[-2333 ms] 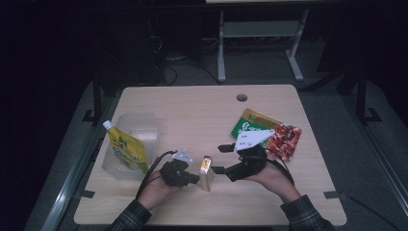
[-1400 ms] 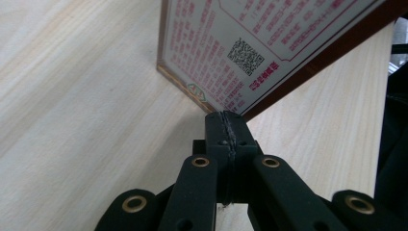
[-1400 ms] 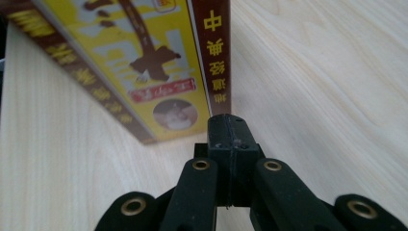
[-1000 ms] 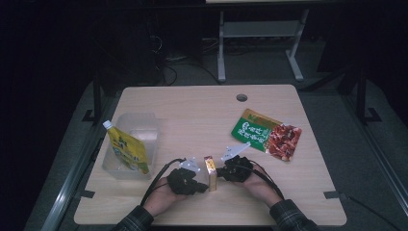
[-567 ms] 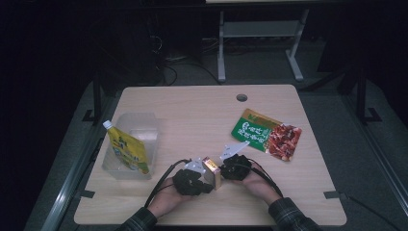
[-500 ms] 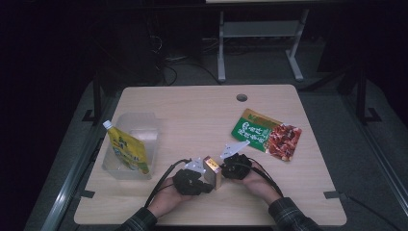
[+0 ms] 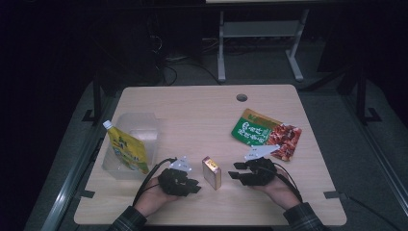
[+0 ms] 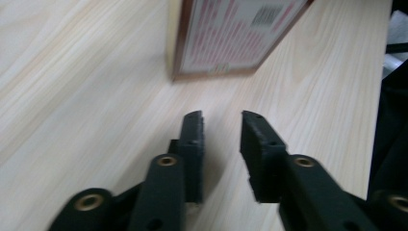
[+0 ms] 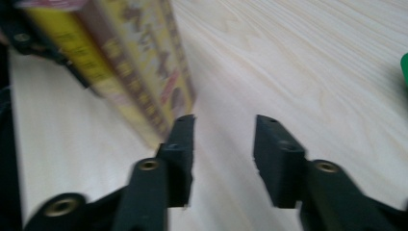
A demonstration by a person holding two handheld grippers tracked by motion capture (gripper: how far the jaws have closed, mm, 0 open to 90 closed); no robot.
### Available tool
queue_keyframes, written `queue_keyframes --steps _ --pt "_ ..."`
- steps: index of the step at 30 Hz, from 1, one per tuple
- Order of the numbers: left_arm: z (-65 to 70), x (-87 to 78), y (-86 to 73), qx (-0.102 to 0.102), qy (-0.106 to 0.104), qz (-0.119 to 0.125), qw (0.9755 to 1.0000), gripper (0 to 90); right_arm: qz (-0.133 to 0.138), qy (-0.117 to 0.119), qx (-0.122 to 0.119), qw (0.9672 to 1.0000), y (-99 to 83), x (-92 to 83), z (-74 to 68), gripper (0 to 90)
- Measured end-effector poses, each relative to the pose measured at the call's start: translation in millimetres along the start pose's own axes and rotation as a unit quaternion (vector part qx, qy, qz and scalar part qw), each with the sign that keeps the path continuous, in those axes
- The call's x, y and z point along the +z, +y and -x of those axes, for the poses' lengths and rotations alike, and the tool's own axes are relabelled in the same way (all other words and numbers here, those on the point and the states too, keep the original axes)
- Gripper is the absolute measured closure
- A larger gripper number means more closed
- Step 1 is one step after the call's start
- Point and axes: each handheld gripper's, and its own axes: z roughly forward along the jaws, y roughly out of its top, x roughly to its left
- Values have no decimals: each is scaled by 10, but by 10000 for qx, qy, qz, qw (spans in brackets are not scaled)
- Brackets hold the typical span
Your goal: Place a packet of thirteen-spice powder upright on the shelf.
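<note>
box [image 7: 211, 172]: standing on edge on the table [image 7: 202, 110], between both claws, pretty tippy
left claw [image 7: 188, 184]: just opened, nothing in it
right claw [image 7: 236, 172]: same, let go
risk: a claw or cable nudging the box knocks it flat

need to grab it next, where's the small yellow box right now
In the high view the small yellow box stands on the table near its front edge, between the left tongs and the right tongs, touching neither.
</note>
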Motion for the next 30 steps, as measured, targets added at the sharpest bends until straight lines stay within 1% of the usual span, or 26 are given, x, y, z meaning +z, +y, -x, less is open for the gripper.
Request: queue_keyframes --steps 2,3,4,5,6,8,9,11,13,15,16,17,18,19,20,21,24,26,28,30 --pt "5 -41 -67 -34 53 -31 10000 623 7 70 2 10000 -41 -50 -64 484" --pt "4 -67 -95 -20 74 -69 9999 603 27 89 53 9999 -57 -64 -106 473" --pt "12 -90 -121 -56 109 -46 9999 582 60 133 28 9999 -71 -68 -140 458" --pt "8 -122 -143 -27 125 -66 9999 565 67 152 18 9999 -77 -70 -179 444" --pt "14 -145 -166 -76 155 -4 9999 547 77 153 17 9999 -76 -67 -220 425" --pt "13 -191 -208 -147 201 18 9997 515 103 111 -1 9999 -59 -54 -285 393" --pt "10 -210 -228 -140 228 29 9996 506 128 100 -12 9999 -44 -46 -307 387" --pt "14 -228 -265 -197 224 70 9995 486 183 121 -24 9998 -16 -25 -332 384" --pt "18 -222 -285 -245 237 102 9994 476 206 141 7 9997 21 -1 -355 375" --pt "2 -209 -283 -237 235 53 9994 463 245 151 23 9996 61 28 -385 368" --pt "0 -195 -283 -263 243 96 9993 453 264 151 27 9995 82 45 -401 364" --pt "-2 -184 -283 -301 208 103 9993 448 268 135 17 9995 102 64 -417 364" --pt "-11 -175 -284 -276 197 76 9994 448 279 125 -42 9995 121 86 -425 363" --pt "-7 -158 -289 -334 189 105 9992 447 283 117 -36 9995 139 110 -434 363" --pt "-8 -152 -293 -338 172 118 9992 447 272 146 -75 9995 155 137 -433 363" --pt "-11 -152 -291 -343 156 119 9992 448 251 121 -58 9996 171 163 -440 363" --pt "-12 -156 -290 -327 155 126 9993 448 200 99 -63 9997 202 247 -456 367" --pt "-11 -160 -286 -291 174 159 9993 448 178 68 -111 9998 214 301 -464 372" --pt "-9 -167 -278 -272 181 193 9993 446 186 23 -154 9997 223 341 -467 395" --pt "-4 -174 -273 -239 199 258 9992 440 187 -15 -175 9997 233 362 -462 443"
